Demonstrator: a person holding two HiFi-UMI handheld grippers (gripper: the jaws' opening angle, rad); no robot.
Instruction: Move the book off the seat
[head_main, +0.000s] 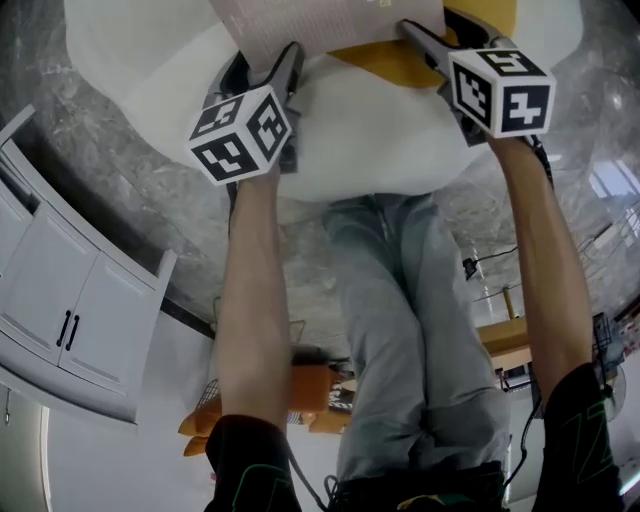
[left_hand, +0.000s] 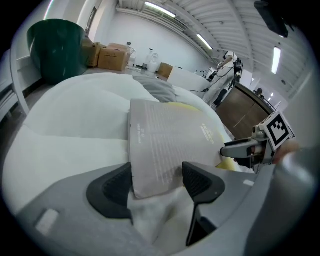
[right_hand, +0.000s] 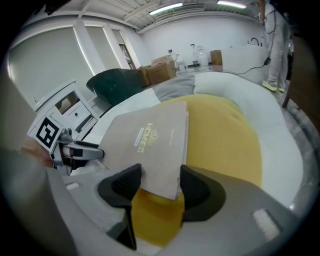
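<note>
**Book lies flat on the seat, both grippers released around it**

We look down on a big round white seat (head_main: 380, 140), softly padded, with a yellow cushion (right_hand: 225, 135) set into its middle. The book (right_hand: 150, 145), grey-covered with pale lettering, lies flat on it, well in from the rim nearest us. One near corner lies over the yellow cushion and the other on the white padding.

The left gripper (left_hand: 157, 182) has its jaws spread wide. The book's corner on the white padding lies loose between the pads, and nothing is pinched. The right gripper (right_hand: 160, 182) is the same: jaws wide apart, with the corner over the yellow cushion sitting between them, not clamped. So both tools are let go, and the book rests on the seat under its own weight. Each gripper points steeply down at the seat, with its marker cube (head_main: 240, 133) facing up at us.

Round the seat runs a grey marbled floor (head_main: 110, 170), and white cabinets (head_main: 60, 320) with dark handles stand to our left. Beyond the far rim of the seat we see a green tub (left_hand: 57, 47) and cardboard boxes (left_hand: 112, 56) against a pale wall. Strip lights (left_hand: 160, 9) run along a ribbed ceiling. Our own legs (head_main: 400, 330), in pale jeans, stand just at the near rim.
</note>
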